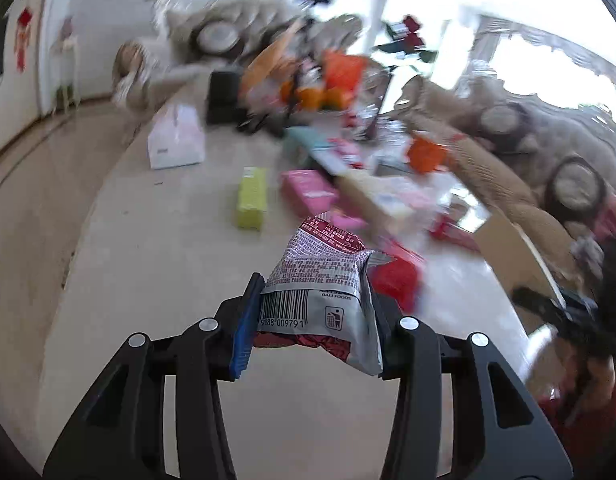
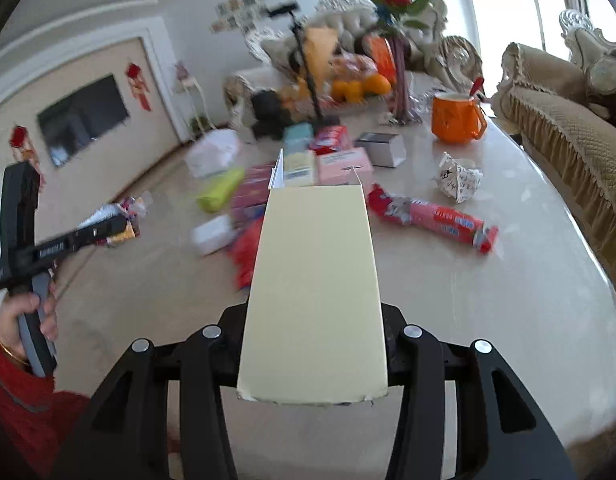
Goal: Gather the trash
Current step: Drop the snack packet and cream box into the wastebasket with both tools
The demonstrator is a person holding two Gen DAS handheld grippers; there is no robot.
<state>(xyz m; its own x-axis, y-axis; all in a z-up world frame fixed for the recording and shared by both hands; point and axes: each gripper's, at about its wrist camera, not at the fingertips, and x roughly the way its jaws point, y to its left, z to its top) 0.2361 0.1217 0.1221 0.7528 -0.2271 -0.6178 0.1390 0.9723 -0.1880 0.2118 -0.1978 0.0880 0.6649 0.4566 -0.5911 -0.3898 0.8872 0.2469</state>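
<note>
While both claws sit at 6 o'clock in their own views, each is clamped on a piece of trash. Nearest in the left wrist view, the left gripper (image 1: 314,324) has its jaws narrowed onto a crumpled silver and red foil snack wrapper with a printed barcode (image 1: 322,288), the blue pad (image 1: 244,332) pressing its left side and the black finger its right. That wrapper's long axis runs up toward 12 o'clock, away from the camera, its torn red end farthest out, above the pale stone tabletop (image 1: 168,260). Beyond it, toward 11 o'clock, lies a yellow-green rectangular carton (image 1: 252,199), with a pink packet (image 1: 308,192) just beside it at 12 o'clock.

Closest in the right wrist view, the right gripper (image 2: 313,344) is closed on the sides of a pale yellow flat cardboard box (image 2: 314,284), whose long axis points to 12 o'clock, open flaps at the far end. At 9 o'clock a hand (image 2: 28,316) in a red sleeve holds the other gripper. Toward 1 o'clock rests a long red and pink plastic snack wrapper (image 2: 432,218), farther on a crumpled printed paper wad (image 2: 458,178), then an orange ceramic mug (image 2: 458,118)
</note>
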